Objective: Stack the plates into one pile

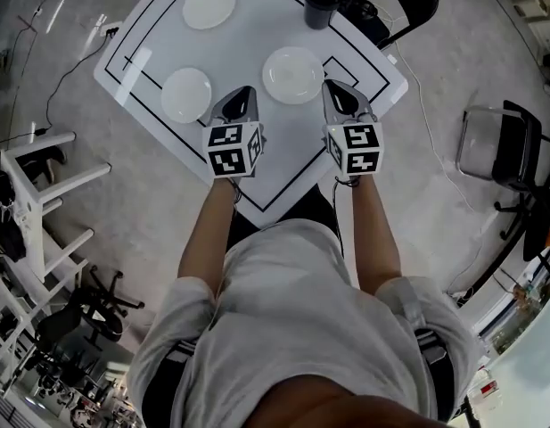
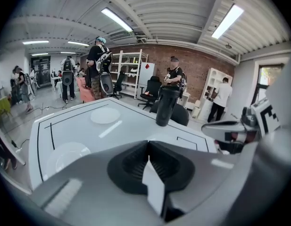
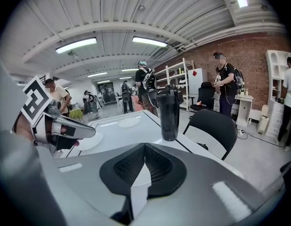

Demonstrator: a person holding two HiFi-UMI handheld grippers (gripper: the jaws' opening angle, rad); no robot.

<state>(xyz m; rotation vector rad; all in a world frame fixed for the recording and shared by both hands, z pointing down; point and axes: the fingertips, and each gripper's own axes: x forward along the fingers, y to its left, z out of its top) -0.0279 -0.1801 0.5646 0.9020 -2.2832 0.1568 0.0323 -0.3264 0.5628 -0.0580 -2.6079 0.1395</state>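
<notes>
Head view | white table [image 1: 257, 29] bearing three plates [image 1: 292, 74] | grey floor [image 1: 417, 203]

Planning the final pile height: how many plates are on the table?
3. One plate at the far side, one just outside the left claw, one between it and the right claw. None looks hidden.

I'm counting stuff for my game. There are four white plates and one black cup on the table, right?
Not quite. The head view shows three white plates, not four: the far plate, the near-left plate and the near-right plate. The one black cup on the table is right.
</notes>
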